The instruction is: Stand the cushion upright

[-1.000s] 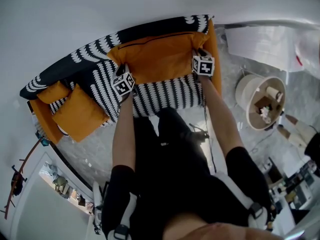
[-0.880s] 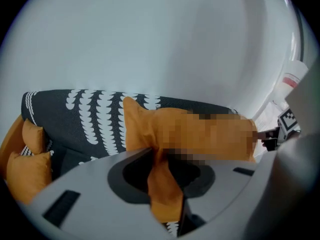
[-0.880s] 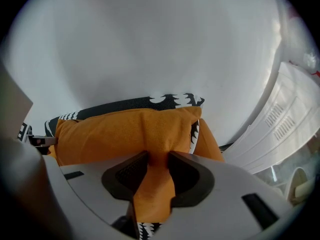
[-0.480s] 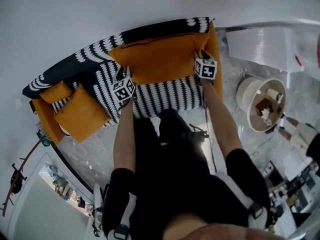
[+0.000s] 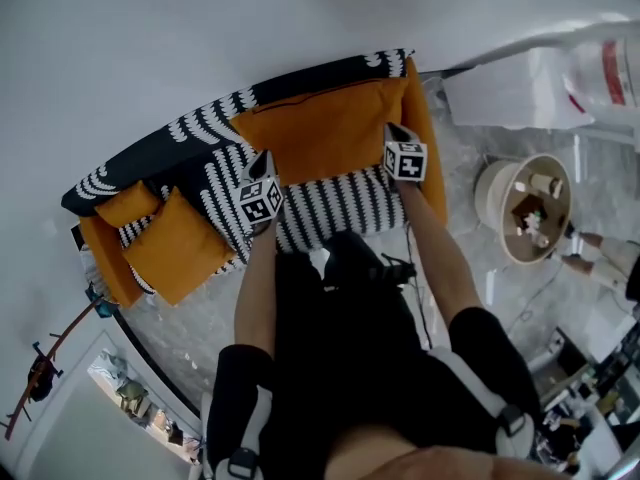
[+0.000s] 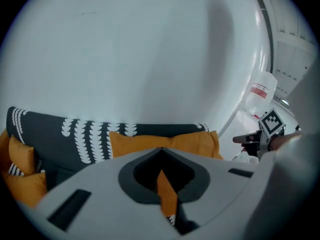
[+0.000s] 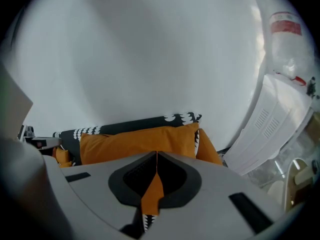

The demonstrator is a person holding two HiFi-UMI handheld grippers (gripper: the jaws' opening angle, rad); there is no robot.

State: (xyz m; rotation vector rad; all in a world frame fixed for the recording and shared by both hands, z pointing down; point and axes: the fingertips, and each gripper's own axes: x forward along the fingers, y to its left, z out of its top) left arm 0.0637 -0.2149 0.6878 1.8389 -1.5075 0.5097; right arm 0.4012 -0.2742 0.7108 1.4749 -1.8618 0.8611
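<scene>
Both clenched, empty: left tongs (image 6: 161,150) and right tongs (image 7: 156,155) just closed, only a sliver of orange visible through each slit. They hang over the sofa (image 5: 340,196) seat, by the cushion (image 5: 325,128) lower corners at 8 and 4 o'clock. Cushion is at 12 o'clock, upright against the sofa back. Two smaller pillows (image 5: 180,253) sit at the 9 o'clock end.

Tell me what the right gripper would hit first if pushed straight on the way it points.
The orange cushion: the right gripper has just closed on its edge. Behind that, probably the patterned sofa back.
</scene>
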